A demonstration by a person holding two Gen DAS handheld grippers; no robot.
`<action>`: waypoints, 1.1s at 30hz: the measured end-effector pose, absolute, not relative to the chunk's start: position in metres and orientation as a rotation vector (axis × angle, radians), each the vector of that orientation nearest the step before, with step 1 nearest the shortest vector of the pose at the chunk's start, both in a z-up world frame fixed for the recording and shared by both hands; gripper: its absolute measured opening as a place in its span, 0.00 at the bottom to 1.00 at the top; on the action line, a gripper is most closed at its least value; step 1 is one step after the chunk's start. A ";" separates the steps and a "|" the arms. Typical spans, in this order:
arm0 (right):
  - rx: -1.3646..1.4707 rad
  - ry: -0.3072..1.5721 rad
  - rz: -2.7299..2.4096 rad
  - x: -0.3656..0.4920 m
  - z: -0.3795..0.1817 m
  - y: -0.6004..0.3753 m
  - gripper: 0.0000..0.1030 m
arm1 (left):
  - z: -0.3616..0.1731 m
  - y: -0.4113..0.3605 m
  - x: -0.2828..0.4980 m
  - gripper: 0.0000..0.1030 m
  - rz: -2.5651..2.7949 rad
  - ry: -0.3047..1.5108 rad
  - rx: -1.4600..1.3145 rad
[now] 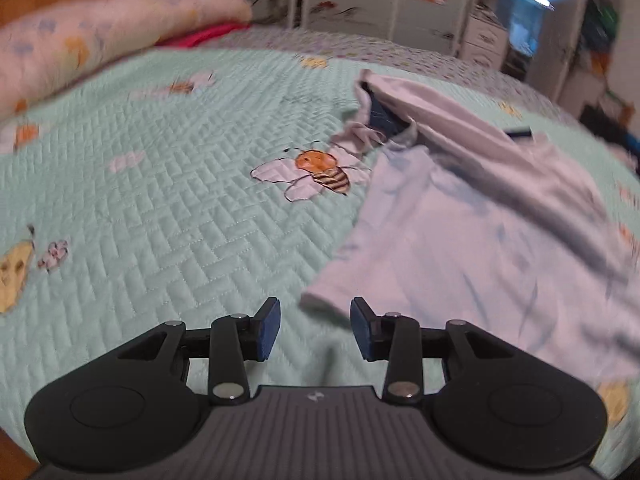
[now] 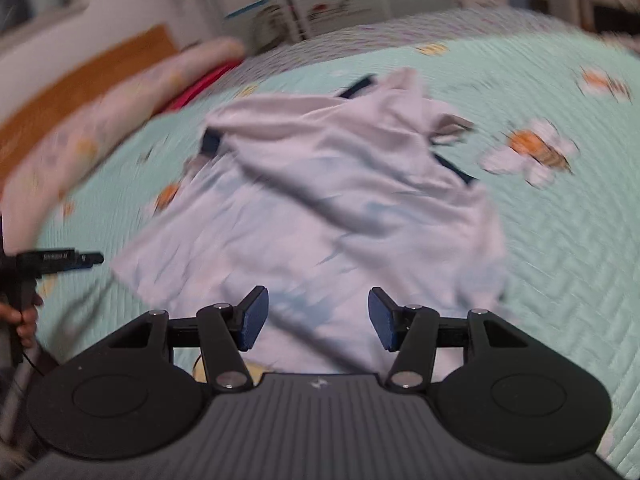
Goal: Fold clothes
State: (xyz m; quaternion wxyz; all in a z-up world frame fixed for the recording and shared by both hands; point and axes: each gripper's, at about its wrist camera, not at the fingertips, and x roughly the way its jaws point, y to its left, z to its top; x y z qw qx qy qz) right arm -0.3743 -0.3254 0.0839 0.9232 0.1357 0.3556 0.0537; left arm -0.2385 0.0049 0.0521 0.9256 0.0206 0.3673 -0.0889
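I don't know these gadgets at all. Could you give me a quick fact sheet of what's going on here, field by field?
Setting: a bed with a mint green quilted bedspread printed with bees
Garment: a pale shirt with dark trim, lying crumpled, not yet folded
Left gripper: open, empty, at the shirt's near corner
Right gripper: open, empty, above the shirt's near edge
Person: a hand holding the left gripper's handle
Background: a pillow, blurred cupboards

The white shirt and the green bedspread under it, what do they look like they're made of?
White shirt: soft thin matte fabric, probably cotton knit; it drapes in loose, rumpled folds. Green bedspread: quilted matte textile, seemingly padded; stitched zigzag ridges and printed bees show. Blur hides the weave.
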 end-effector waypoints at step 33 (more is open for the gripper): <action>0.325 0.803 0.008 -0.369 0.085 -0.299 0.55 | 0.017 -0.017 -0.204 0.00 -0.286 0.643 0.230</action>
